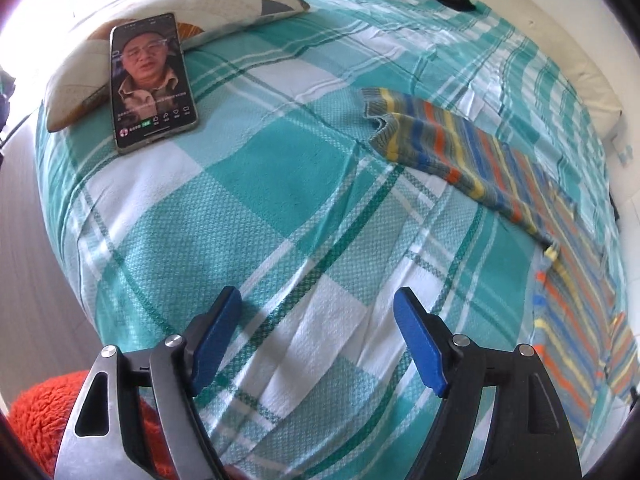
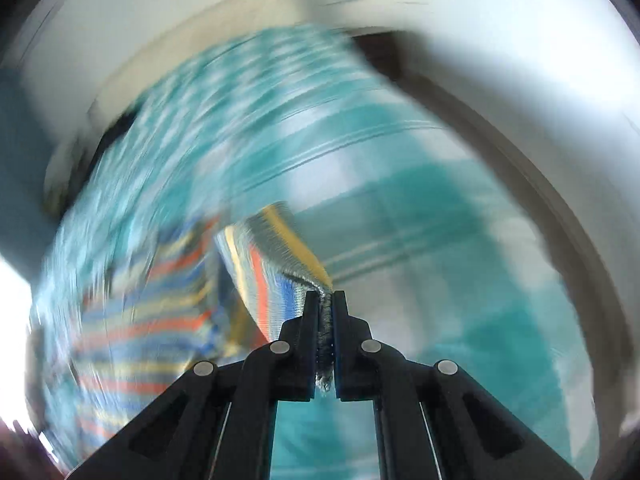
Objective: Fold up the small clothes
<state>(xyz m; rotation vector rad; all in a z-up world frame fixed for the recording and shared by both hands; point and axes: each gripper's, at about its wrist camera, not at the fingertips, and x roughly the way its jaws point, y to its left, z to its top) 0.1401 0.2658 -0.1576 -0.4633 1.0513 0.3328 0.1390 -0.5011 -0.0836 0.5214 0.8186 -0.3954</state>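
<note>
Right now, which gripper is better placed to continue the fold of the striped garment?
Right. The right gripper is shut on an edge of the striped garment, while the left gripper hangs open over the checked sheet, apart from it.

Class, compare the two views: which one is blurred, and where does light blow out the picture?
Right wrist view: motion-smeared, only the right gripper and its pinched striped garment sharp. Left wrist view: crisp, fisheye-bulged plaid sheet, overexposed at its upper left edge.
</note>
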